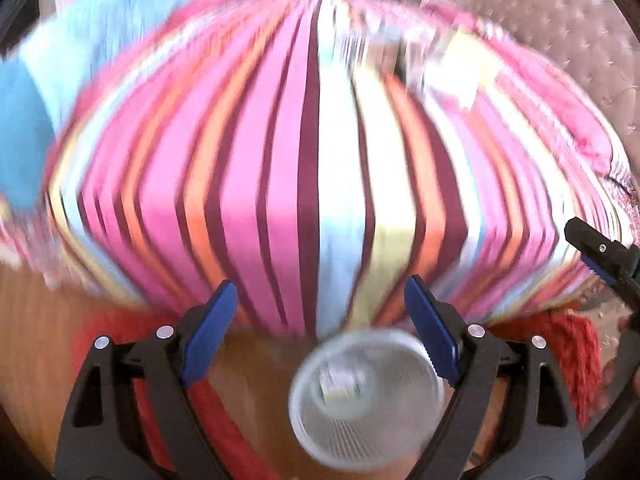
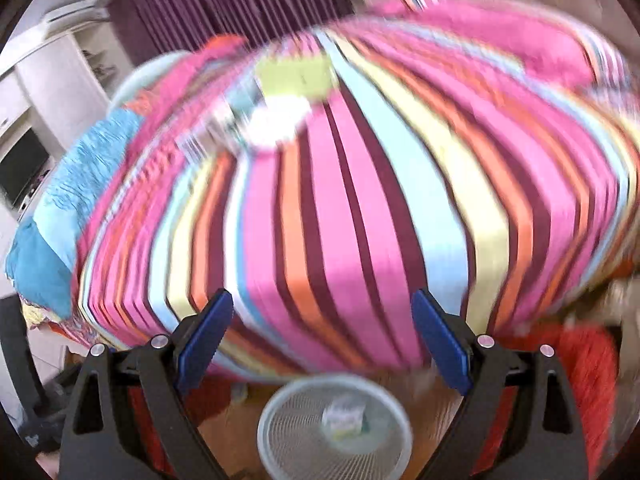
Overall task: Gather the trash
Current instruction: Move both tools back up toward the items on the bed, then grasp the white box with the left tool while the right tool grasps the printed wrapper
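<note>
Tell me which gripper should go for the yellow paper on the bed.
Probably right gripper: the yellow paper lies nearly straight ahead of it; from the left gripper it sits off right. Both open, empty.

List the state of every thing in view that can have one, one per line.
Left gripper: open, empty.
Right gripper: open, empty.
Mesh wastebasket: upright on the floor, one piece of trash inside.
Trash in basket: lying at the bottom.
Yellow paper: lying on the striped bed cover.

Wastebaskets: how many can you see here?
1. A white mesh wastebasket stands on the floor at the foot of the striped bed, with a small carton inside. Others may be out of view.
</note>
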